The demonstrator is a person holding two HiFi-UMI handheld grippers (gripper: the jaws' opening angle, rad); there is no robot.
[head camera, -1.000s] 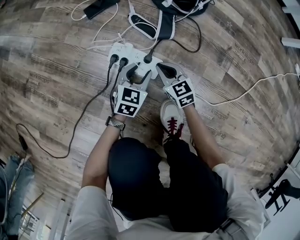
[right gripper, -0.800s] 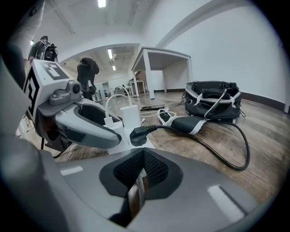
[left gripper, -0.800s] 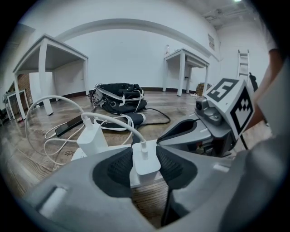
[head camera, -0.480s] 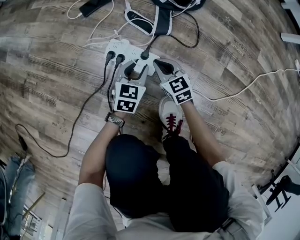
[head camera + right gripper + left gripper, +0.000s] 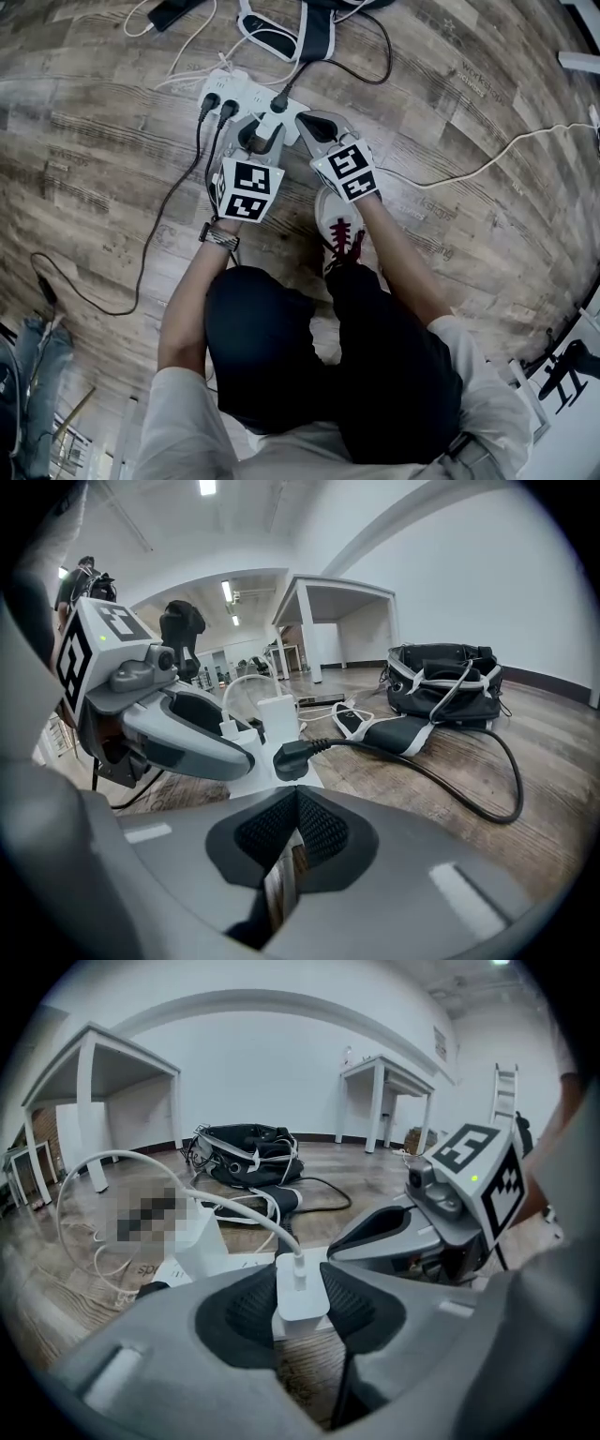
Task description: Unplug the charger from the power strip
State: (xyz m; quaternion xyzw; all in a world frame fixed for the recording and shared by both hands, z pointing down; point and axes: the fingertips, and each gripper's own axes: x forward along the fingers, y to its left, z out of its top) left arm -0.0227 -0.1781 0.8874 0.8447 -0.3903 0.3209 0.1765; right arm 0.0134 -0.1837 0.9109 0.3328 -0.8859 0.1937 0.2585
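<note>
The charger (image 5: 302, 1290) is a small, plain white block with rounded edges, and a white cable (image 5: 227, 1202) leaves its top. It stands upright, plugged into the power strip (image 5: 248, 94), with its long axis vertical and the cable end up. The left gripper (image 5: 300, 1283) has just been closing, and its pads press both sides of the charger. The right gripper (image 5: 295, 803), jaws together, sits just beside the strip's end. Print on the wooden floor (image 5: 469, 141) is too small to read.
</note>
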